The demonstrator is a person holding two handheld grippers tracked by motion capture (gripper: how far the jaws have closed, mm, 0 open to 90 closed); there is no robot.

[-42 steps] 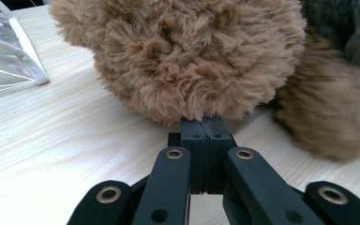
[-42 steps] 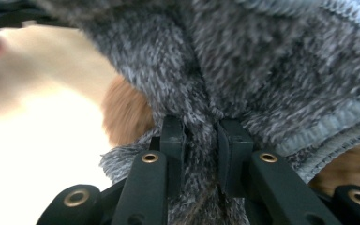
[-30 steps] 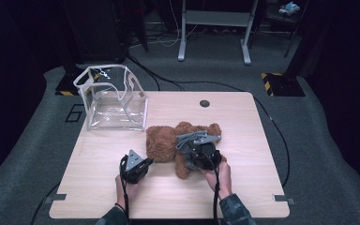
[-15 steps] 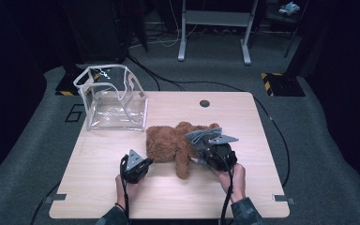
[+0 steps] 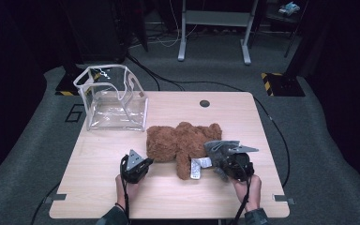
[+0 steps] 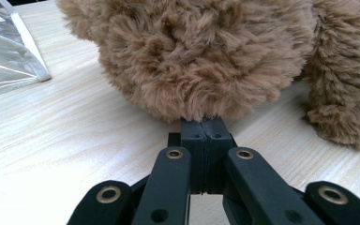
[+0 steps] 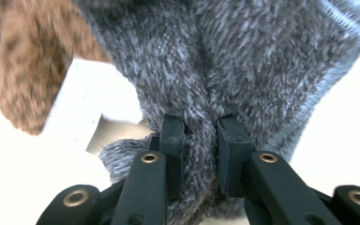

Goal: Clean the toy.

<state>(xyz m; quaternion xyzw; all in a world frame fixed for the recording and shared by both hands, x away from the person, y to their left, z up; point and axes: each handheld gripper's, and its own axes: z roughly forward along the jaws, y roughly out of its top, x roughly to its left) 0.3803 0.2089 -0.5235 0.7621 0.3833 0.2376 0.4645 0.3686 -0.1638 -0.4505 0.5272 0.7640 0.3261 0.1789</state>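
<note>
The teddy bear (image 5: 183,143) lies flat on the middle of the table (image 5: 98,187), long axis running left to right, between the two grippers. The right gripper (image 7: 200,140) is clamped on the grey cloth (image 5: 218,150) at the bear's right end. The left gripper (image 6: 207,136), its fingers pressed together on nothing, touches the bear's near left edge, with the clear bag (image 5: 112,96) beyond.

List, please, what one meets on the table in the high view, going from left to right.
clear bag → left gripper → brown teddy bear → white tag → grey cloth → right gripper
</note>
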